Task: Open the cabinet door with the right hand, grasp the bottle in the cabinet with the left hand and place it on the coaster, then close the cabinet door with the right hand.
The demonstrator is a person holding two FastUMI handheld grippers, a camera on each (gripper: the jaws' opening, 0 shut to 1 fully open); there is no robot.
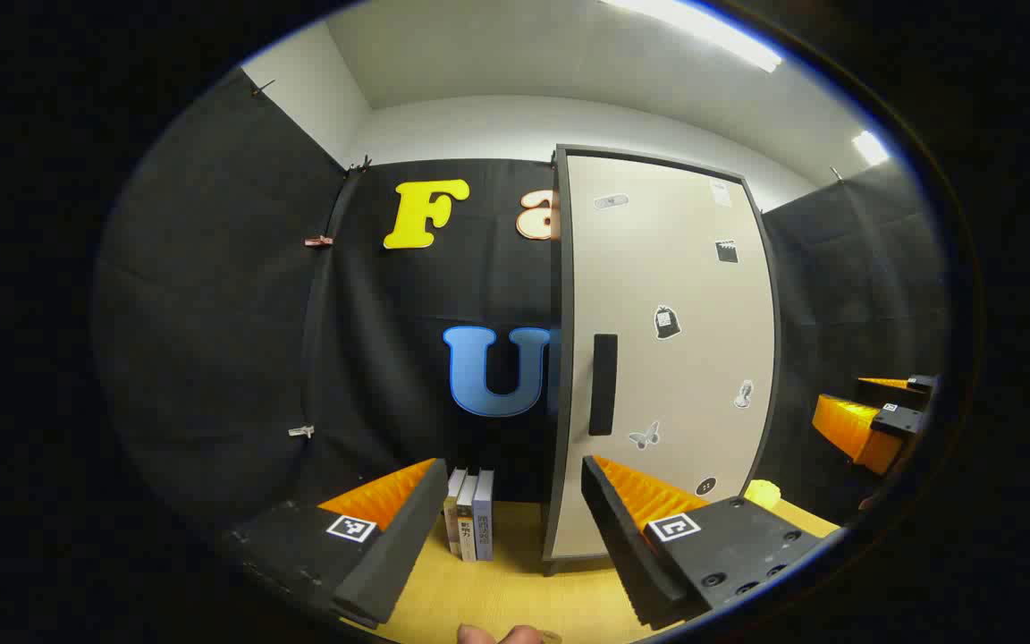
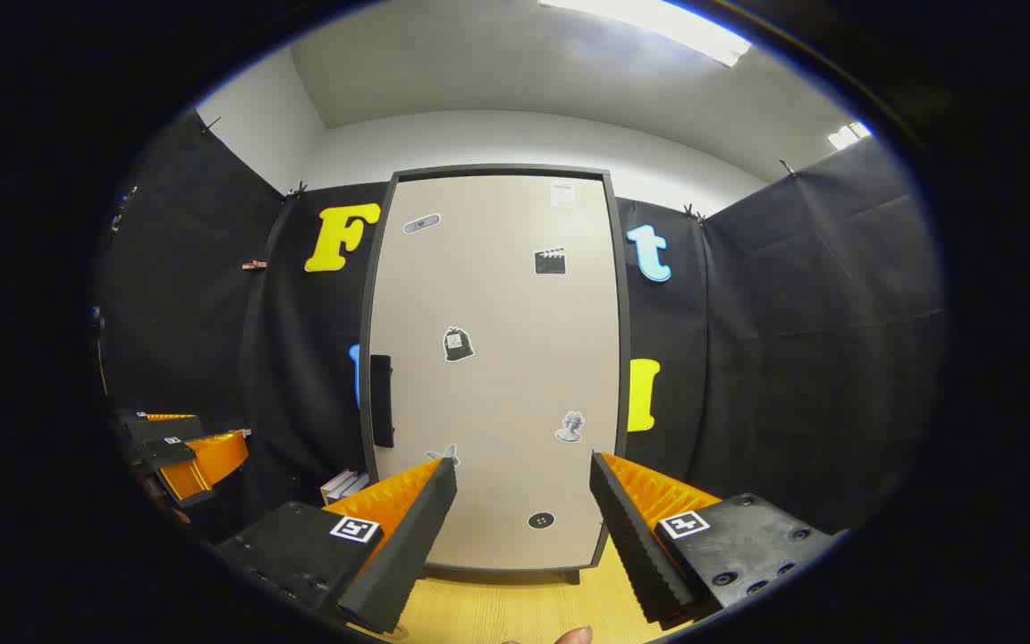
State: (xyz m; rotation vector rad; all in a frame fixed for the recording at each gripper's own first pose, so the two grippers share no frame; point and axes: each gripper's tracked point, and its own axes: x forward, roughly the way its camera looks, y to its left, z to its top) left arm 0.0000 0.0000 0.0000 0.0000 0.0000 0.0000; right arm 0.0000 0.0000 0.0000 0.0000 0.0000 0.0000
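Note:
A tall beige cabinet (image 2: 497, 358) with a dark frame stands upright on the wooden table, its door closed. A black vertical handle (image 2: 381, 400) sits on the door's left edge; it also appears in the left gripper view as the handle (image 1: 603, 385) on the cabinet (image 1: 667, 340). My right gripper (image 2: 524, 537) is open, hovering in front of the lower door, apart from it. My left gripper (image 1: 510, 528) is open too, left of the cabinet's front edge. The right gripper (image 1: 864, 420) shows far right in the left gripper view, the left gripper (image 2: 184, 452) far left in the right gripper view.
Several books (image 1: 470, 523) stand upright on the table (image 1: 515, 581) just left of the cabinet. A small yellow object (image 1: 763, 493) lies by the cabinet's right foot. Black cloth walls close in on all sides. Fingertips (image 1: 502, 634) of a hand show at the bottom edge.

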